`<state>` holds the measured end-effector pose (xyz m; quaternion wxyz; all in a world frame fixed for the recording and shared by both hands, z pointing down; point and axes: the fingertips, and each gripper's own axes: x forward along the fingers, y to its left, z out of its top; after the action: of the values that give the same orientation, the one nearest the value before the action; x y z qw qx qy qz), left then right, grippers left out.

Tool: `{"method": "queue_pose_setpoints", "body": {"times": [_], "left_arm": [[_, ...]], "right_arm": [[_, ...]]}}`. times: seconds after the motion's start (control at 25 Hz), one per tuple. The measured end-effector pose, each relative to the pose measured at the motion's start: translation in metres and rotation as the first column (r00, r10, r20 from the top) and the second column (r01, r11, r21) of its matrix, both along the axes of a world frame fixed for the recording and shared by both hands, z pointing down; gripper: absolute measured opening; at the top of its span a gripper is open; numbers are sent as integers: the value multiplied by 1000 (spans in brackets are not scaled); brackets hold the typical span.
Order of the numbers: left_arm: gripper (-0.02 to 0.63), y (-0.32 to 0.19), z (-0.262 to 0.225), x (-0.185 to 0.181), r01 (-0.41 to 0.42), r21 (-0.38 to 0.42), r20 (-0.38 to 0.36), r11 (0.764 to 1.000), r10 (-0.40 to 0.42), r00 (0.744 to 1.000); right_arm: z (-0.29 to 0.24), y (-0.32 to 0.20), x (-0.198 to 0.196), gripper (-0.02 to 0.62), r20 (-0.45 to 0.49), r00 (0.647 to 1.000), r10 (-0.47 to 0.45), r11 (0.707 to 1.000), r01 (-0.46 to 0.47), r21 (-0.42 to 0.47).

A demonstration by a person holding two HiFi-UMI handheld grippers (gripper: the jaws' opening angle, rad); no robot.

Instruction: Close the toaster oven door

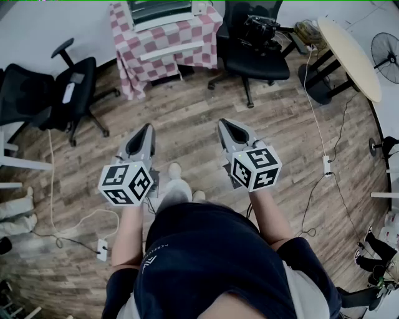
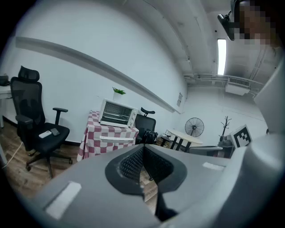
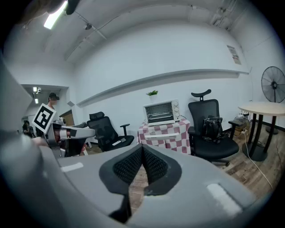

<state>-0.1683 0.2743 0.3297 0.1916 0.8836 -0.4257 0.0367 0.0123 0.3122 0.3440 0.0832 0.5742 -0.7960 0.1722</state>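
Observation:
The white toaster oven (image 1: 161, 11) stands far ahead on a small table draped in a red-and-white checked cloth (image 1: 134, 47). It also shows in the left gripper view (image 2: 117, 113) and the right gripper view (image 3: 161, 112). A white bar (image 1: 168, 50) juts out in front of the cloth below the oven; it looks like the handle of the lowered door. I hold both grippers at waist height over the wooden floor, well short of the oven. The left gripper (image 1: 147, 128) is shut and empty, jaws meeting at the tip (image 2: 142, 147). The right gripper (image 1: 222, 123) is shut and empty too (image 3: 142, 147).
A black office chair (image 1: 62, 93) stands left of the table, and another (image 1: 255, 53) with a bag on it stands to the right. A round table (image 1: 350, 56) and a fan (image 1: 386, 59) are at far right. Cables and a power strip (image 1: 101, 249) lie on the floor.

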Motion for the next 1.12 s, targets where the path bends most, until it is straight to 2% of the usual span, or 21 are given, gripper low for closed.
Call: {"method": "queue_pose_setpoints", "body": {"times": [0.56,0.84,1.12], "left_arm": [[15,-3,10,10,14,-6,22,1000,-14,1000],[14,-6,24,9,43,-23,46,999,-42,998],[14,-23,46,16,-24,-40,100,999,28,995]], "right_arm": [[14,-12,4,2,31,999,-20,1000,20,-4],[27,-12,-5,3,70,995,-66,998,68,-14],[47,-28,-13,3,80,994,-76,995,81,-59]]}}
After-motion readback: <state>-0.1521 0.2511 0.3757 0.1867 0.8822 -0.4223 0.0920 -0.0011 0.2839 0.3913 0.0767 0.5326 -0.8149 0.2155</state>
